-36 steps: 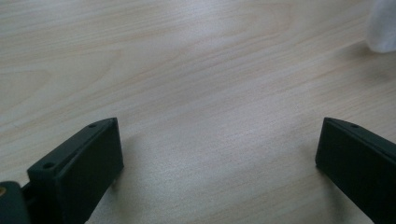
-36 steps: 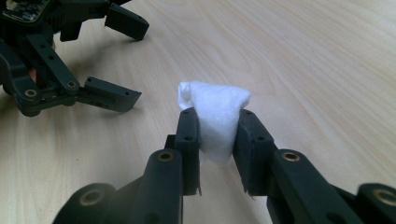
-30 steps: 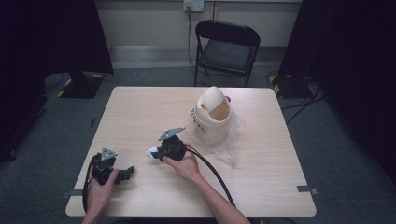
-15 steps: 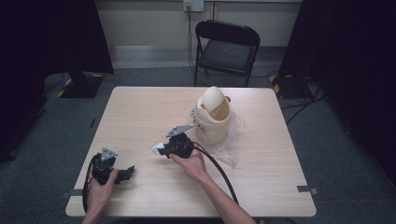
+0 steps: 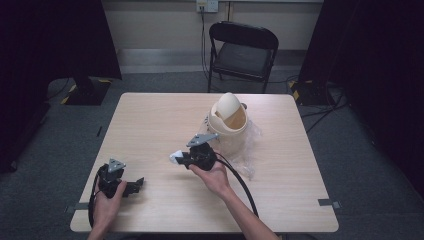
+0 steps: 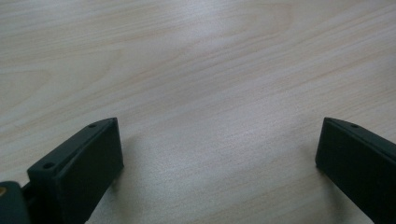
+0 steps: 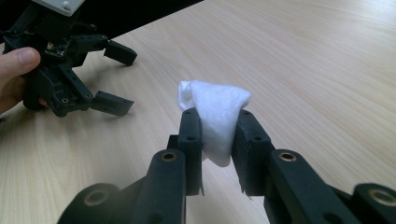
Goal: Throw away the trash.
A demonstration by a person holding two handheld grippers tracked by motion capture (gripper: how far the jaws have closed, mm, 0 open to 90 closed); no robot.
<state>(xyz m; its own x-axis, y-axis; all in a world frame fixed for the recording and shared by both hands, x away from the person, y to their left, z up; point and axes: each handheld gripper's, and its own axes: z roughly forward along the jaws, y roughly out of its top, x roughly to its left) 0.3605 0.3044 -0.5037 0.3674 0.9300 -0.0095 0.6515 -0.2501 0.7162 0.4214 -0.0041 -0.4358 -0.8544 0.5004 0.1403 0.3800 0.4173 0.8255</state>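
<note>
In the high view, the right gripper [image 5: 181,159] is held above the middle of the table [image 5: 150,125], slightly toward the near edge, with a small white wad [image 5: 175,157] pinched at its tip. Just beyond it, toward the far right part of the tabletop, stands a cream bin [image 5: 229,125] with its swing lid tilted open, sitting on a sheet of clear plastic [image 5: 250,150]. The right hand [image 5: 215,177] grips the tool from behind, and its black cable trails back toward the near edge. The left gripper [image 5: 131,186] rests near the near-left corner, held in the left hand [image 5: 106,207], well apart from the wad and the bin. A black folding chair [image 5: 241,50] stands past the far edge.

In the left gripper view, the two black jaws stand wide apart, one at each lower corner, with bare pale wood between them.

In the right gripper view, the jaws are nearly closed and clamp the white wad [image 7: 214,119] between them; the soft material bulges up above the jaw tips and hangs a little below. The wad is lifted clear of the tabletop. Farther off toward the upper left lies the left gripper [image 7: 119,77], its jaws spread wide, with the fingers [image 7: 16,63] of the left hand around its body near the table's edge.
</note>
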